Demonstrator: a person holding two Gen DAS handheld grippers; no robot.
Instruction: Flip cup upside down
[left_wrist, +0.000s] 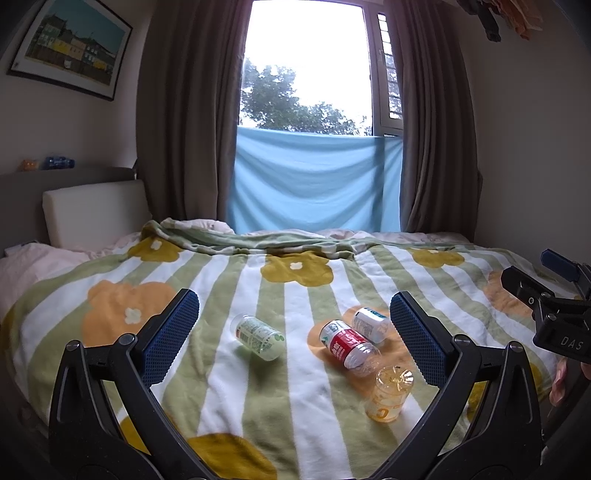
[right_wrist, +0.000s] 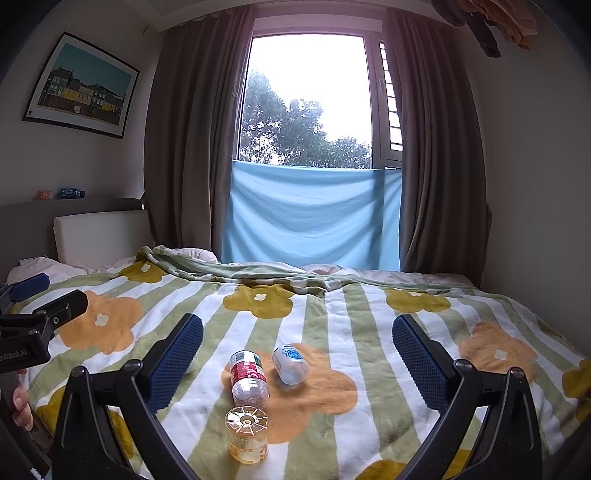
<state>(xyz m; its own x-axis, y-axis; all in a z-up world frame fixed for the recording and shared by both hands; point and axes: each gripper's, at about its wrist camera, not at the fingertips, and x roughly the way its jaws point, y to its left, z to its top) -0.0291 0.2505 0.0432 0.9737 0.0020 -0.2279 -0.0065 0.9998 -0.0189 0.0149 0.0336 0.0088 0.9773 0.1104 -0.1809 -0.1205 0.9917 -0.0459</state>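
Several small plastic cups made from cut bottles lie on the striped flower blanket (left_wrist: 221, 387). An orange clear cup (left_wrist: 388, 397) stands with its ribbed base up; it also shows in the right wrist view (right_wrist: 246, 437). A red-labelled cup (left_wrist: 349, 349) (right_wrist: 248, 378), a white-and-blue one (left_wrist: 371, 325) (right_wrist: 290, 363) and a green-labelled one (left_wrist: 258, 336) lie on their sides. My left gripper (left_wrist: 293, 345) is open and empty above them. My right gripper (right_wrist: 297, 363) is open and empty above the same group.
The bed fills the foreground, with a rumpled blanket fold (left_wrist: 258, 240) at the far side, a white headboard cushion (left_wrist: 96, 214) at left, and curtains and a blue sheet (left_wrist: 314, 184) at the window. The right gripper shows at the right edge of the left wrist view (left_wrist: 554, 302).
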